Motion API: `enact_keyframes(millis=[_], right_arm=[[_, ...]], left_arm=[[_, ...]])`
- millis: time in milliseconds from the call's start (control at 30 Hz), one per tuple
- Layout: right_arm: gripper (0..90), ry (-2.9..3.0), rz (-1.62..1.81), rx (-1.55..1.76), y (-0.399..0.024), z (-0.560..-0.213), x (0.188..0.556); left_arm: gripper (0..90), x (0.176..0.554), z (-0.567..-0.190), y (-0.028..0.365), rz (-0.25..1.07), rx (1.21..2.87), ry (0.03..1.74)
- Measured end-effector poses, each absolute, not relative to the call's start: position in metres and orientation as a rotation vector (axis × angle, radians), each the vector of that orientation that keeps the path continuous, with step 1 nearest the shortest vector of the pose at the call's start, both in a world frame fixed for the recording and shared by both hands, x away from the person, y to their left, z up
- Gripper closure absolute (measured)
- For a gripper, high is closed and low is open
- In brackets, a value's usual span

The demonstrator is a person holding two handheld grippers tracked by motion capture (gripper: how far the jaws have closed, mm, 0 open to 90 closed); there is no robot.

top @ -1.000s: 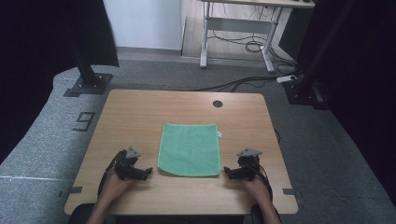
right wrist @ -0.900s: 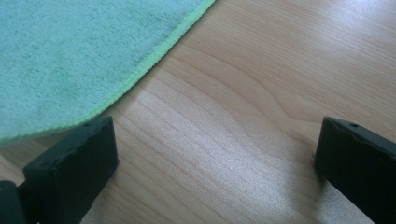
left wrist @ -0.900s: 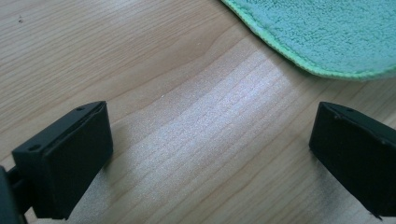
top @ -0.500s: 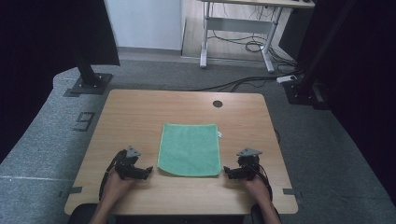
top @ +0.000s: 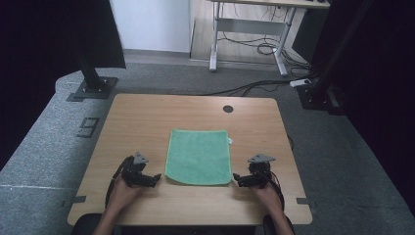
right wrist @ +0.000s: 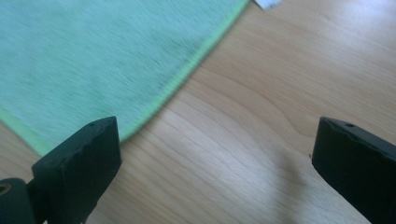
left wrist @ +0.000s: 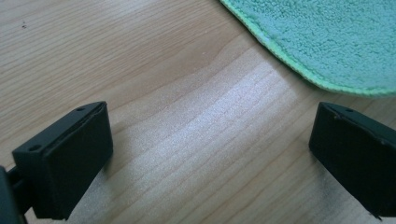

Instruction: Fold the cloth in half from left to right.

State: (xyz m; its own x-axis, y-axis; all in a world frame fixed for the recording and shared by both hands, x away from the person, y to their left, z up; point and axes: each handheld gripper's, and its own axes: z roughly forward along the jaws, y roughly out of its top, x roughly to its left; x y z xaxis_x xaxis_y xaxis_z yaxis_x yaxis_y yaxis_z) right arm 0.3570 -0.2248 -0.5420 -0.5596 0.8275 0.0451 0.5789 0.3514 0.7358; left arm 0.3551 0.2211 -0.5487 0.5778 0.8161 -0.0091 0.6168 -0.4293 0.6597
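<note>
Wood-grain surface (top: 147, 122), pale laminate with rounded corners and a round cable hole (top: 228, 108) at the far edge, standing on grey carpet. Green cloth (top: 199, 155) lies flat at the middle of the surface, nearer the person's edge — roughly square, with a small white tag (top: 230, 141) on its far right corner.

Left tool (top: 155, 178) sits just off the cloth's near left corner, right tool (top: 236, 178) just off the near right corner. Both have jaws spread wide with nothing between them, and neither touches the cloth.

Cloth in the left gripper view (left wrist: 327, 37): short looped pile like microfibre, stitched hem in a brighter green, rounded corner. Right gripper view shows the same hem (right wrist: 187, 74), slightly blurred.

Handling, my read: light, limp, zero stiffness — it will drape and fold wherever it's lifted. Pile should give decent friction on the jaws, but it is thin against the smooth surface, so the edge may be hard to get under. Best grab is the two near corners at the hem, one per tool.
</note>
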Motion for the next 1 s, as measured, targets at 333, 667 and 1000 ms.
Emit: enact_keyframes(millis=[333,667,1000], right_arm=[[2.0,2.313,1.08,1.187,-0.199,-0.533,0.348],[2.4,2.384,0.953,1.175,-0.187,-0.545,0.35],[2.8,2.389,0.913,1.179,-0.191,-0.549,0.351]], left_arm=[[0.0,0.366,-0.54,0.226,0.441,2.172,1.159],[0.0,0.398,-0.525,0.205,0.456,2.132,1.118],[0.0,0.429,-0.546,0.174,0.519,2.194,1.141]])
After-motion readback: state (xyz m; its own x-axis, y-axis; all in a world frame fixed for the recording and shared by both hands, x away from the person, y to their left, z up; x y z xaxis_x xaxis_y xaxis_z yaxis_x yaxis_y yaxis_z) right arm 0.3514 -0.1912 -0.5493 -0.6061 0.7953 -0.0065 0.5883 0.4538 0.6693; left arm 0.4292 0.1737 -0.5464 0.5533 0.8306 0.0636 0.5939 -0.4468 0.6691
